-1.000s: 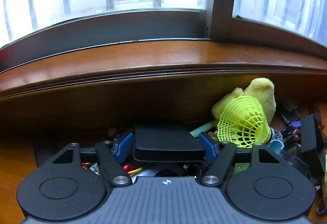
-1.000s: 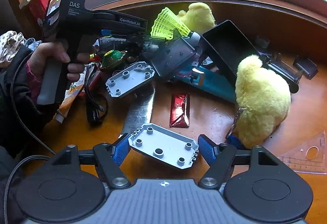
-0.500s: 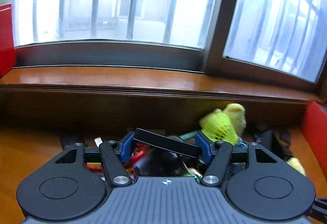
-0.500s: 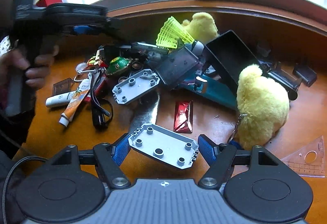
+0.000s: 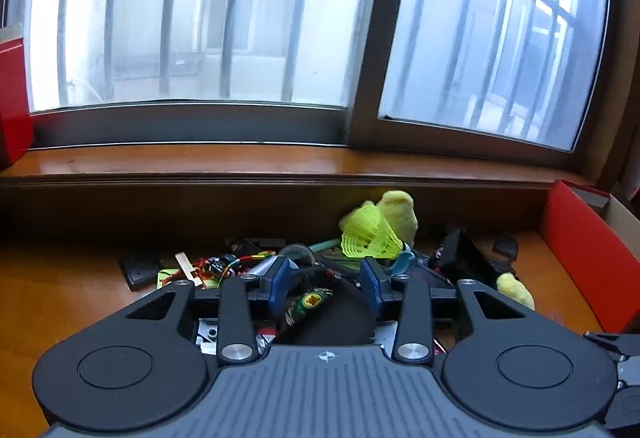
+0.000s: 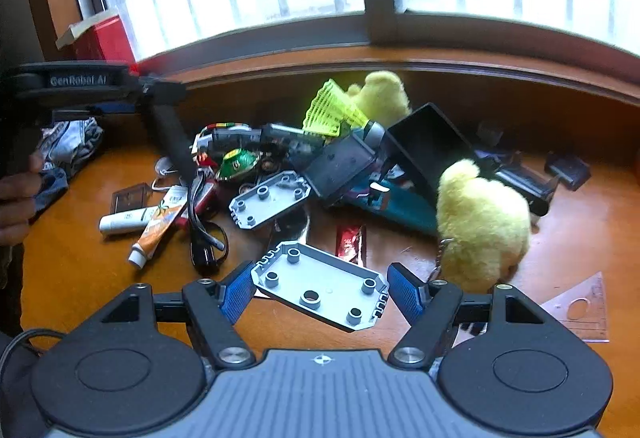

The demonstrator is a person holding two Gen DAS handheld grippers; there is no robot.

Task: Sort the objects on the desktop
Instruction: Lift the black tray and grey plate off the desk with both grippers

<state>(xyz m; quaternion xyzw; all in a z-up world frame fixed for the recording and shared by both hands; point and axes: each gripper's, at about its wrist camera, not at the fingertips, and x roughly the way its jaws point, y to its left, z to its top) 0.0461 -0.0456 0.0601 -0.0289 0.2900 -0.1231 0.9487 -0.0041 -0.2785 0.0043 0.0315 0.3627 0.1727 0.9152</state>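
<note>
Right gripper (image 6: 322, 288) clamps the grey plate (image 6: 320, 288) near the pile, likely for sorting; left gripper (image 5: 326, 280) grasps a black slab (image 5: 336, 318).

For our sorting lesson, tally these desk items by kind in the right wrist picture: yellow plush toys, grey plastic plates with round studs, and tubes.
Yellow plush toys: 2 (plush by the window, plush with keychain)
Grey studded plates: 2 (plate on the pile, plate between the right gripper fingers)
Tubes: 2 (white tube, orange tube)
Total: 6
</note>
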